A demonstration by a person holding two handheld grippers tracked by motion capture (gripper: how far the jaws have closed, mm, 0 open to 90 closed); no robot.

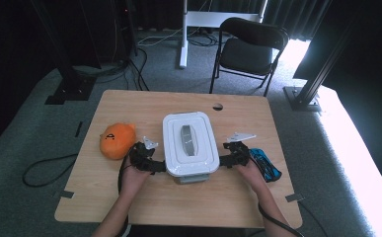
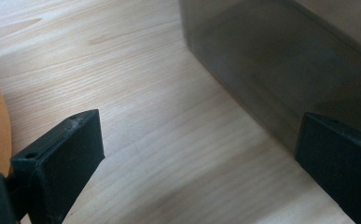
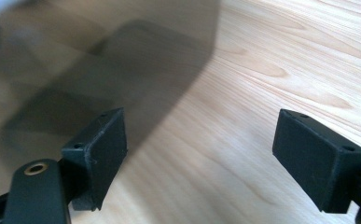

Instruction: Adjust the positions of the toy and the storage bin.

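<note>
Flanking the white-lidded box (image 1: 187,143) on the desk (image 1: 129,103), the left gripper (image 1: 155,166) and right gripper (image 1: 221,161) are sitting just beside its opposite sides. Both pairs of jaws are standing wide, gripping nothing. An orange plush toy (image 1: 116,140) is lying left of the box.

On my high view, the left hand-held gripper (image 1: 160,167) is a black, angular body with a pale grey three-cornered plate on top; the right hand-held gripper (image 1: 220,161) matches it, its plate longer and more pointed. A black cable trails from each toward the near edge. I see bare forearms, no sleeves. Close up, my left jaws are matte black rectangular blocks with a small hole; my right ones show small holes and a brass-ringed hole.
</note>
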